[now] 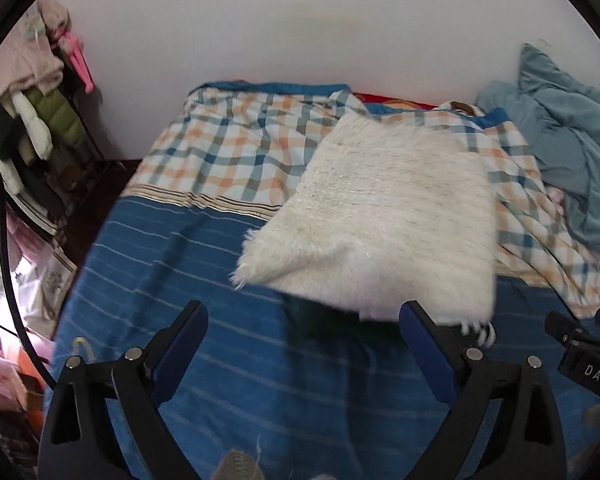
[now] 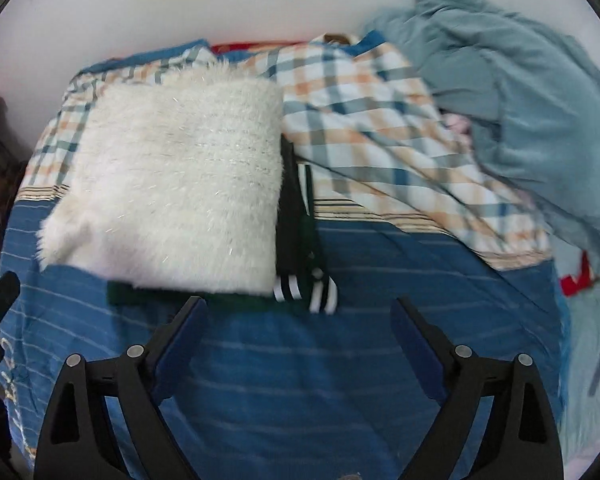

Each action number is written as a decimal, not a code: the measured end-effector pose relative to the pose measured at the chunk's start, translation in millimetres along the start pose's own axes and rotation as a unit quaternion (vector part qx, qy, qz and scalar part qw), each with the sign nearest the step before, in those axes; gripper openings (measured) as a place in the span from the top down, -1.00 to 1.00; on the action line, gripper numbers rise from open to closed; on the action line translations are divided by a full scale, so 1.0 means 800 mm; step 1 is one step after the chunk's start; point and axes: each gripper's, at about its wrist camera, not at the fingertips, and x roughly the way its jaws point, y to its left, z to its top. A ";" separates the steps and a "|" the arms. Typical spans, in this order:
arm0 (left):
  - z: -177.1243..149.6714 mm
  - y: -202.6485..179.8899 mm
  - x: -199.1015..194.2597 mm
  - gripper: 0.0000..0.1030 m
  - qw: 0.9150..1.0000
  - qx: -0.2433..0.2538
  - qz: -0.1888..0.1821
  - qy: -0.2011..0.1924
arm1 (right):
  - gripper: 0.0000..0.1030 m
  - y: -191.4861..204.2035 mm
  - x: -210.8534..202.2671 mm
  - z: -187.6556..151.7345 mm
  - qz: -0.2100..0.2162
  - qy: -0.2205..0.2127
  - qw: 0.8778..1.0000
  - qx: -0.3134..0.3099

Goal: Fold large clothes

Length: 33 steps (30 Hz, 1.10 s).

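Note:
A fluffy white sweater (image 1: 388, 224) lies folded into a rectangle on the bed; it also shows in the right wrist view (image 2: 172, 188). Under it lies a folded dark green garment (image 2: 300, 232) with black-and-white striped cuffs (image 2: 306, 288) sticking out at its near right corner. My left gripper (image 1: 303, 318) is open and empty, just short of the sweater's near edge. My right gripper (image 2: 298, 312) is open and empty, just short of the stack's near edge. The right gripper's tip shows at the right edge of the left wrist view (image 1: 580, 344).
The bed has a blue striped cover (image 2: 340, 360) in front and a plaid sheet (image 1: 228, 148) behind. A crumpled teal blanket (image 2: 520, 92) lies at the right. A white wall (image 1: 300, 32) is behind. Clothes hang on a rack (image 1: 32, 92) at the left.

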 end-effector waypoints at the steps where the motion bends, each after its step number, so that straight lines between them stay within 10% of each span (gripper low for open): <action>1: -0.007 0.000 -0.027 -0.90 1.000 0.005 0.000 -0.001 | -0.83 -0.004 -0.026 -0.011 -0.005 -0.008 1.000 0.005; 17: -0.069 0.037 -0.356 -0.90 0.997 0.015 -0.007 -0.069 | -0.83 -0.043 -0.498 -0.180 -0.020 -0.132 0.991 0.009; 33: -0.116 0.046 -0.487 -0.90 0.992 0.006 -0.024 -0.120 | -0.83 -0.071 -0.687 -0.276 0.001 -0.197 0.980 0.008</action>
